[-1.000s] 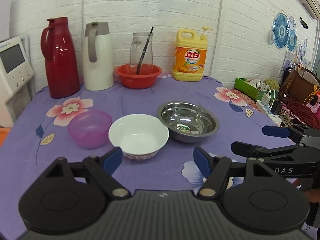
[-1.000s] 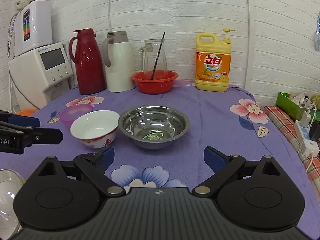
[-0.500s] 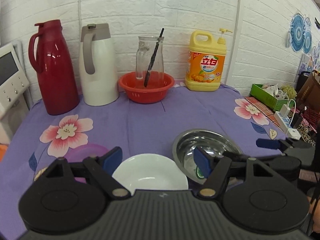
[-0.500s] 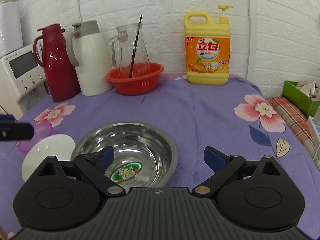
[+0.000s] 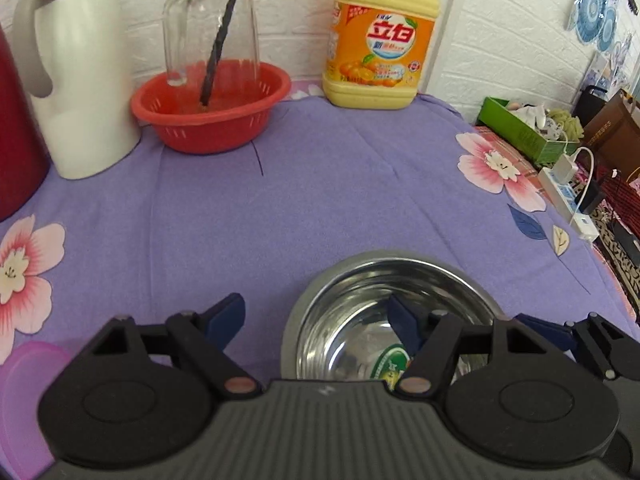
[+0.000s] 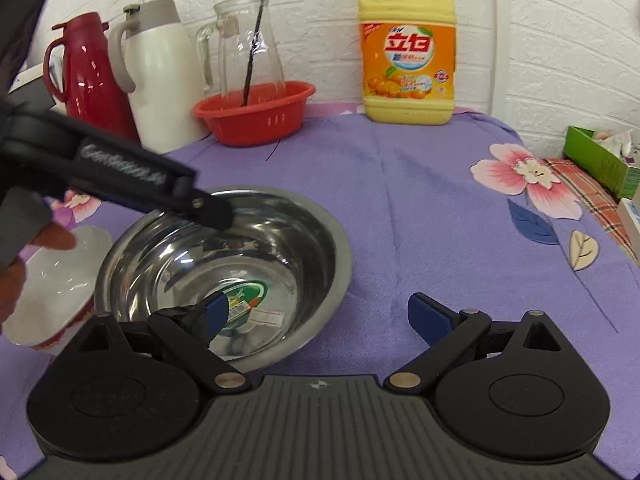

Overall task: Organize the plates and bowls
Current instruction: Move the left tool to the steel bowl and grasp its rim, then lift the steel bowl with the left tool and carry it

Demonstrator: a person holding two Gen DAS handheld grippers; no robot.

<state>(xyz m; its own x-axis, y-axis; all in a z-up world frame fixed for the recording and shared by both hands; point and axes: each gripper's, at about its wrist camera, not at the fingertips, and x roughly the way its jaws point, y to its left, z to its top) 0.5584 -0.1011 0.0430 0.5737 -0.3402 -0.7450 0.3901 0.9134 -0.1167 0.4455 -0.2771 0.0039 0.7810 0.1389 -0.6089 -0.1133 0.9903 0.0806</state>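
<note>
Translucent purple plastic bowl (image 5: 30, 376) sits far left on the worktop (image 5: 320, 208), smooth and round; next to it a glossy white ceramic bowl (image 6: 52, 276) with a red band low on its wall, just beside the steel bowl (image 6: 240, 264). Steel bowl is a wide shallow polished dish, mirror finish, green sticker on the floor. Left tongs (image 5: 316, 312) are released, nothing between the pads, straddling the steel bowl's near-left rim: right pad inside, left pad outside. Right tongs (image 6: 318, 314) are also released and empty, straddling the opposite rim. My read: approach to grab the steel bowl, likely for nesting. Next move: drop lower and clamp the thin rim squarely; polished metal looks slippery.
</note>
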